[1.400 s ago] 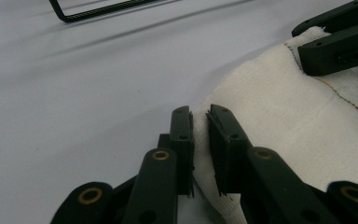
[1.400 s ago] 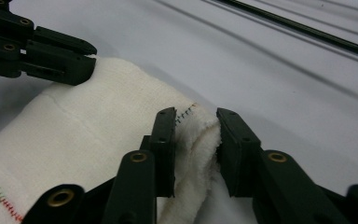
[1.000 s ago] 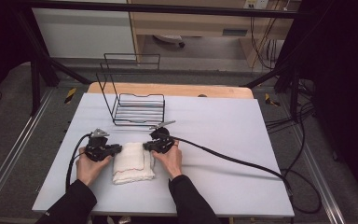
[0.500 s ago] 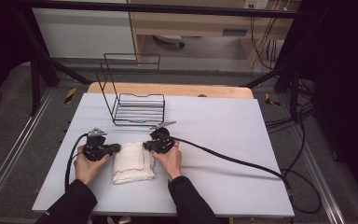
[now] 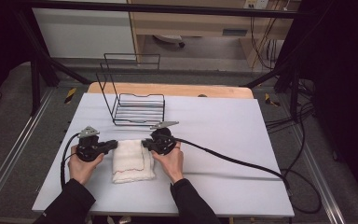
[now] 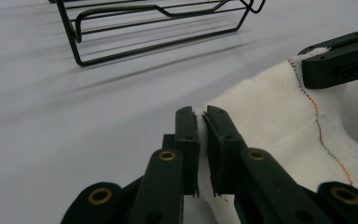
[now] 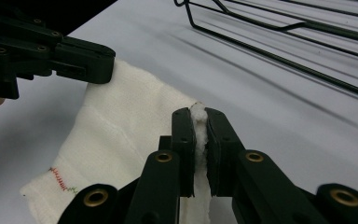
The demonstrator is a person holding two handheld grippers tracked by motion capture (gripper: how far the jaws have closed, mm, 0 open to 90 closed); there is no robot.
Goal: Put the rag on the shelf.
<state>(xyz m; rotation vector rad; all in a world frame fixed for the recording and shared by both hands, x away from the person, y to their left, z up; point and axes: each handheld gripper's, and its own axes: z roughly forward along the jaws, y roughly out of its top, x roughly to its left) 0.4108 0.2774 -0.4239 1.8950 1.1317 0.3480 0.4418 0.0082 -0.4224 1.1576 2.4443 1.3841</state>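
Pale grey sheeting covers the table (image 5: 223,140), with a strip of bare wood along its far edge and dark floor and metal rails around it. Near the front left part of that surface we see a white cloth (image 5: 131,161), folded into a thick rectangular pad and lying flat between the two hands. Its weave looks coarse and soft, like gauze or towelling. A thin line of coloured stitching, red running into green, crosses it; in the left gripper view (image 6: 284,121) that seam wanders down the cloth's right side, and in the right gripper view (image 7: 116,126) a short zigzag of it sits near the lower corner.

We hold the left gripper (image 5: 113,145) at the cloth's left far corner, its jaws clamped on a fold of the fabric, which bulges up between them in the left gripper view (image 6: 200,122). The right gripper (image 5: 145,145) is at the right far corner, and in its own view (image 7: 198,116) a white ridge of cloth is pinched tight between the jaws.

Beyond the cloth, apart from it, stands a black wire rack (image 5: 137,105).
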